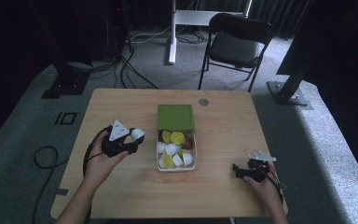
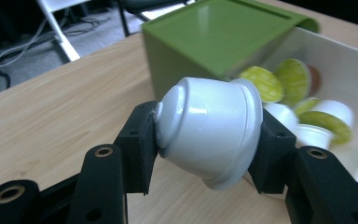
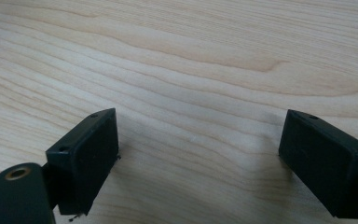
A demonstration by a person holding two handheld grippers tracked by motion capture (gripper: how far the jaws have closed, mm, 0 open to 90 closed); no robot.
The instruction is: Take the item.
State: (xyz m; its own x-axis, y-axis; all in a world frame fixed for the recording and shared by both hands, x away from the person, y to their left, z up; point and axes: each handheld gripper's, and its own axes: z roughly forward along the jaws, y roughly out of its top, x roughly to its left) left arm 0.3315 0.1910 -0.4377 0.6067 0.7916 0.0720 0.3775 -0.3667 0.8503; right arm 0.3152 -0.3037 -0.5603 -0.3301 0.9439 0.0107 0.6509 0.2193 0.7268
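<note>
A recording studio or lab set up around one table

A light wooden table (image 1: pixel 121 186) stands alone in the middle of the frame on grey carpet (image 1: pixel 326 140), with black curtains (image 1: pixel 284 11) closing off the back along the top edge and dark drapes filling the upper left and right corners. Black metal stand feet (image 1: pixel 289 93) are planted on the carpet at the right and at the upper left (image 1: pixel 65 86), and loose cables (image 1: pixel 126 65) trail across the floor between them. A black folding chair (image 1: pixel 235 44) sits behind the table at top centre, beside the white leg of a desk frame (image 1: pixel 172 32). No household furniture surrounds it; the rigging and wiring suggest a data-capture space.
</note>
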